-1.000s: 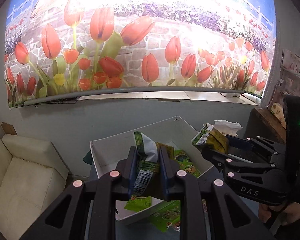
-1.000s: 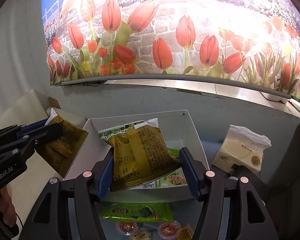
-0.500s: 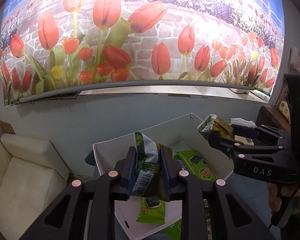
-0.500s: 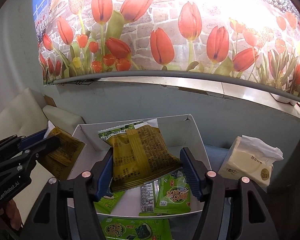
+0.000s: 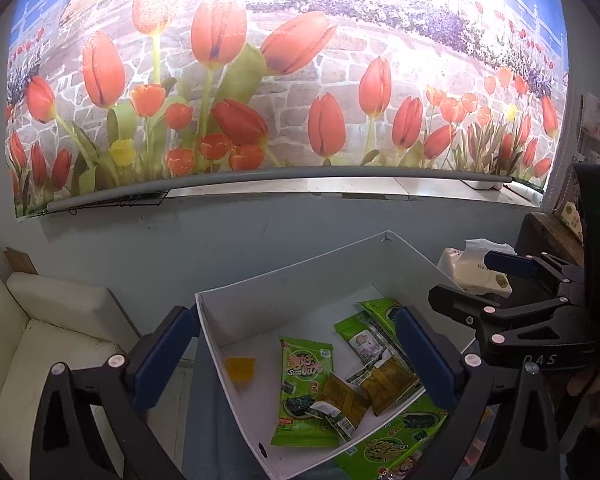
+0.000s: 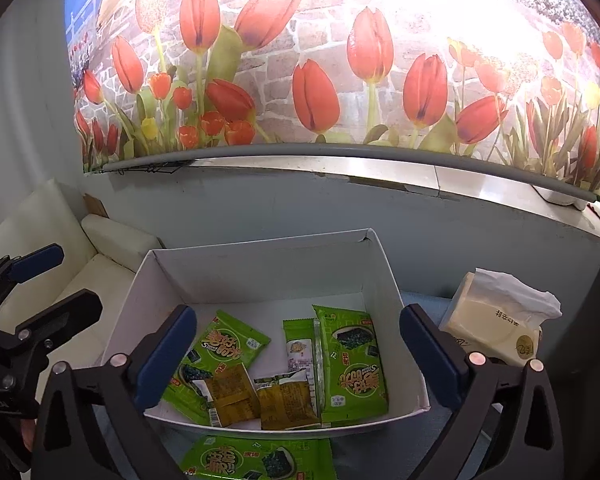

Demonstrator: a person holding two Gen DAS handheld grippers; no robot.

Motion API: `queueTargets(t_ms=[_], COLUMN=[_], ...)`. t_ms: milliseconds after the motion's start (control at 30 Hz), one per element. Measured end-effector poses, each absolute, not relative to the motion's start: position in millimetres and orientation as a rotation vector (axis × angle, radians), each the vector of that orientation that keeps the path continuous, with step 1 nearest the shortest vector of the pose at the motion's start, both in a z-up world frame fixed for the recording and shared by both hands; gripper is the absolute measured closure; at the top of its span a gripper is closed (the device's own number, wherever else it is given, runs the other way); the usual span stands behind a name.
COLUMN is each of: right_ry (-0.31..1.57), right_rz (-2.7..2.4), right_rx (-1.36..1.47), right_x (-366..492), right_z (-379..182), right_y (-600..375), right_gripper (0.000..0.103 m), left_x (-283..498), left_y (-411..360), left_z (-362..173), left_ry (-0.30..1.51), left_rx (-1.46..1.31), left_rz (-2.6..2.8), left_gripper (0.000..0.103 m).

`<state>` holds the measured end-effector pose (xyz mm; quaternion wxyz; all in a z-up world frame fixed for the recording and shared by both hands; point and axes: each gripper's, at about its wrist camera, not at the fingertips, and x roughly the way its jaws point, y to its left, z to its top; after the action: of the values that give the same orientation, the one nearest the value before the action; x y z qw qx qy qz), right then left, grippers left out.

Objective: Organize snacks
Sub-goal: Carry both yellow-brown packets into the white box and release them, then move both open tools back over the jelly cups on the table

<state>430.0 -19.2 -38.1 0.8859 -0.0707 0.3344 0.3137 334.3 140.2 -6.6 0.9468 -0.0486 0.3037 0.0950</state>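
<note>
- Standing wide apart, with nothing between its blue pads: left gripper (image 5: 292, 352), poised above the near-left corner of the white box (image 5: 300, 280). Its jaws have just been opening; the packet pinched there a second ago is gone from them.
- Likewise spread and empty: right gripper (image 6: 300, 348), hanging over the front wall of the same box. Its jaws have also just been opening, letting go the flat brown packet carried half a second ago.
- Two brown packets (image 6: 260, 396), now lying side by side on the box floor against the front wall, partly overlapping the green ones. Judged to be the two just dropped.
- Green seaweed packets (image 6: 352, 364), several, flat on the box floor: one left, one right, a narrow one between.
- One small orange piece (image 5: 240, 368) on the box floor near the left wall; what it is cannot be told.
- Green packet outside the box (image 6: 256, 460), lying on the blue table just before the front wall; not yet sorted.
- Tissue pack (image 6: 496, 332), right of the box, apart from it.
- Status: both drops look complete, both grippers free; next fetch is probably the stray green packet.
</note>
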Motion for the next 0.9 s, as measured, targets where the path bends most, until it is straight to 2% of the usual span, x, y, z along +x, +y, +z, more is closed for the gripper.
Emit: queueTargets(t_ms=[400, 567, 800, 900], right_ry=[0.713, 0.662, 0.671, 0.735], right_rz=[0.65, 0.662, 0.616, 0.598], right_rx=[-0.166, -0.188, -0.208, -0.2], right_x=[421, 391, 338, 320], right_z=[-41, -44, -89, -117], right_y=[-17, -33, -82, -102], right_gripper=[0.0, 0.0, 0.0, 0.0], left_x=[324, 307, 270, 253], left_y=[142, 136, 105, 91], left_z=[-8, -8, -30, -43], left_ry=[0.61, 0.595, 0.599, 0.615], left_rx=[-0.142, -0.145, -0.107, -0.114], left_rz=[0.18, 0.16, 0.122, 0.095], left_gripper=[0.0, 0.0, 0.0, 0.0])
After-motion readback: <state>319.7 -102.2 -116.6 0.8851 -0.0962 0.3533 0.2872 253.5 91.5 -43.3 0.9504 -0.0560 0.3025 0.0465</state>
